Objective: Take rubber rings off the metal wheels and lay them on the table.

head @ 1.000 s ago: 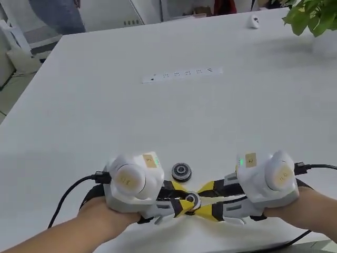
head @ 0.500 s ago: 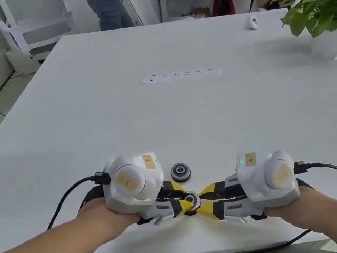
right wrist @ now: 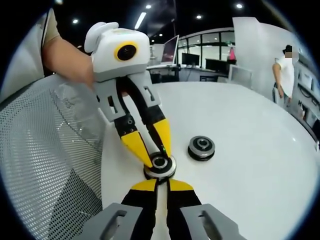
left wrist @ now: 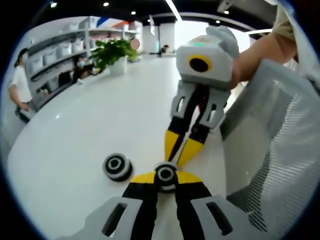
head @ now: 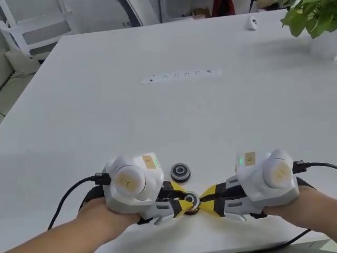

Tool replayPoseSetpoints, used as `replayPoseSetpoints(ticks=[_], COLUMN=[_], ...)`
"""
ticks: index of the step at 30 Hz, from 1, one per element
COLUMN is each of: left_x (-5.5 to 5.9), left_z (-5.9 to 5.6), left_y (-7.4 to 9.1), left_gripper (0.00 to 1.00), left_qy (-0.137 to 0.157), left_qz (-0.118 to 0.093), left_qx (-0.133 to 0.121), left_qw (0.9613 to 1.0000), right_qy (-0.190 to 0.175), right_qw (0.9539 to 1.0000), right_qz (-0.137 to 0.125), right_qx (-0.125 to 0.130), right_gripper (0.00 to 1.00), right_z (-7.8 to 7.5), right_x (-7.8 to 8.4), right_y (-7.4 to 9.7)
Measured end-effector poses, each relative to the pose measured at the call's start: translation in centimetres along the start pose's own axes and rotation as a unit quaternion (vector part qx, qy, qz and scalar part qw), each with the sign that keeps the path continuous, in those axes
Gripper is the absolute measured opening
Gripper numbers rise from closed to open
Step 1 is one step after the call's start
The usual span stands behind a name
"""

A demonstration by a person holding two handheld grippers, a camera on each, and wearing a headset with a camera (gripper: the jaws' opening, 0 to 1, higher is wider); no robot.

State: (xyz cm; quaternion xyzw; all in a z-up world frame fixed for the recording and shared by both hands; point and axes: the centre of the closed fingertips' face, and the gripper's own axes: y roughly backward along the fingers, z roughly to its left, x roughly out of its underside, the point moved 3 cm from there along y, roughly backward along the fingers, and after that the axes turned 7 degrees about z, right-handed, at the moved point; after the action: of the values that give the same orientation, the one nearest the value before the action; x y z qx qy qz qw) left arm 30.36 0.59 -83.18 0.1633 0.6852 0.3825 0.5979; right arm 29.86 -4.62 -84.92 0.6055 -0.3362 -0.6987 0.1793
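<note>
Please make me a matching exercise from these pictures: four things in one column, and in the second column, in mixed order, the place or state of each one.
Things
1. nearer wheel
2. farther wheel
3. power strip
4. plant

Places or states
A. at the far right side of the table
B. lies free, nothing touching it
C. held between left gripper and right gripper
D. flat at mid-table, beyond both wheels

Pairs: 1-C, 2-B, 3-D, 4-A

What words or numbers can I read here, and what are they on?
Left sticker on the left gripper: too small to read.
Right sticker on the right gripper: too small to read.
Power strip: markings too small to read.
Nothing legible elsewhere.
</note>
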Motion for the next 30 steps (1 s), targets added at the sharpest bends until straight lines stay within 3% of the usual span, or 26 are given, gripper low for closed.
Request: replayPoseSetpoints(ticks=[7, 17, 28, 29, 30], left_x=[0.02, 0.02, 0.02, 0.03, 0.02], left_z=[-0.02, 0.02, 0.02, 0.02, 0.04], left_y=[0.02, 0.01, 0.01, 0.02, 0.01], left_gripper=[0.13, 0.13, 0.13, 0.13, 0.12], left_qy=[-0.002, -0.007, -0.006, -0.006, -0.006], left_qz=[0.002, 0.005, 0.008, 0.009, 0.009], left_qx=[-0.002, -0.005, -0.009, -0.01, -0.01], left_qw=[1.0, 1.0, 0.9999, 0.9999, 0.9999], right_qy=[-0.02, -0.085, -0.186, -0.208, -0.219], right_qw=[0.9998, 0.9964, 0.9814, 0.9759, 0.9731], right_qz=[0.002, -0.008, -0.044, -0.061, -0.063], right_qx=[0.001, -0.005, -0.02, -0.027, -0.03], right_gripper=[0.0, 0.0, 0.0, 0.0, 0.0], right_z=[-0.12, -0.33, -0.8, -0.8, -0.84], right_x=[0.09, -0.02, -0.26, -0.73, -0.76], right_y=[0.07, 0.47, 0.84, 0.99, 1.0])
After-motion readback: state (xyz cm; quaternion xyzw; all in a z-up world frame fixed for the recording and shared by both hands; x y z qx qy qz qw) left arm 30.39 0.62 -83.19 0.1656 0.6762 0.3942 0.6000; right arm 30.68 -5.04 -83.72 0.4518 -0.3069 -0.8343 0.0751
